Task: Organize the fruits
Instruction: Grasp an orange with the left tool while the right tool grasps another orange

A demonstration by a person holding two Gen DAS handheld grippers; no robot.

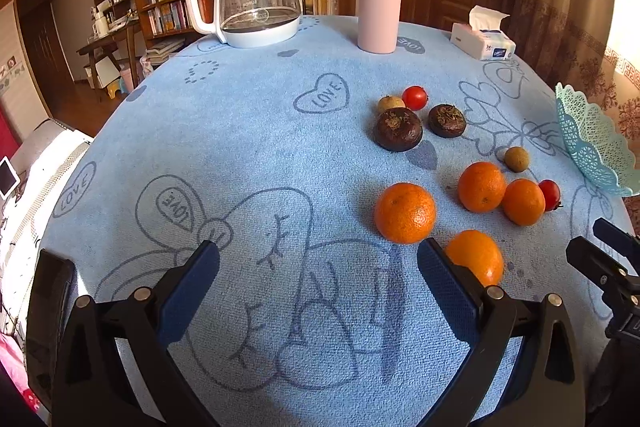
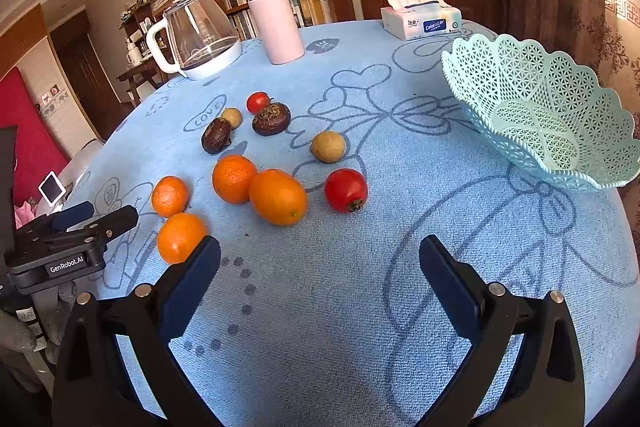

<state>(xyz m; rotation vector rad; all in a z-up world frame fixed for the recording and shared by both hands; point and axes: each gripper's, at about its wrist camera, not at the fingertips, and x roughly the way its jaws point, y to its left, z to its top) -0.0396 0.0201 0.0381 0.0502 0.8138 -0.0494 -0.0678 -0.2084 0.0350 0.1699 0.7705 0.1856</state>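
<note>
Both your grippers, left gripper (image 1: pixel 318 263) and right gripper (image 2: pixel 320 259), hover wide and empty; take the tomato (image 2: pixel 345 189) squarely; basket (image 2: pixel 520 147) sits near.

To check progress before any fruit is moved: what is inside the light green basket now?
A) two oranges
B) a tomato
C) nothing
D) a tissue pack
C: in the right wrist view the basket shows only its own lattice, while the oranges and tomatoes lie on the blue cloth.
</note>
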